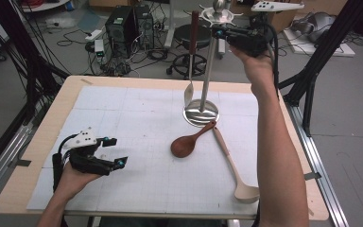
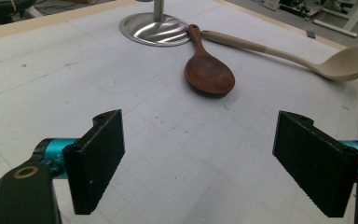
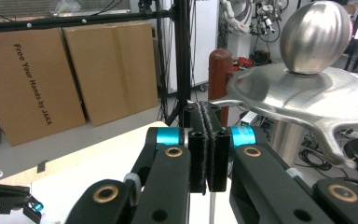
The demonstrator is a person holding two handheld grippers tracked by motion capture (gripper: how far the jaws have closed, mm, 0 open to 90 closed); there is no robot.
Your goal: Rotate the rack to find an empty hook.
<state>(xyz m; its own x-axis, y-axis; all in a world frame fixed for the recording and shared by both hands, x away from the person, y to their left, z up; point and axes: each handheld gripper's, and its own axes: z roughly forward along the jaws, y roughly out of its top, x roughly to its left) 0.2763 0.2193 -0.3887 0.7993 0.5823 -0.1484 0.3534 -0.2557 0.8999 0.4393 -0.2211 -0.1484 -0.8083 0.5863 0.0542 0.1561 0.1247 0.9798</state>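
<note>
A steel utensil stand (image 1: 201,113) rises at the back middle of the white mat, with a hook plate and ball knob (image 3: 316,37) on top. From it hangs a metal spoon (image 1: 188,92) with a dark brown handle (image 3: 220,74). My right gripper (image 1: 216,32) is held high at the stand's top, shut, its pads pressed together at a hook arm beside that handle; I cannot tell if anything thin is pinched. A brown wooden spoon (image 1: 185,145) and a beige ladle (image 1: 236,175) lie on the mat. My left gripper (image 1: 118,151) rests at the front left, open, with nothing between its jaws (image 2: 200,163).
The wooden table (image 1: 42,142) carries a white gridded mat (image 1: 137,113). Behind it on the floor are computer towers (image 1: 127,23), a black stool (image 1: 191,59) and loose cables. Black frame struts (image 1: 312,66) stand at the right. Cardboard boxes (image 3: 70,74) lean beyond the table.
</note>
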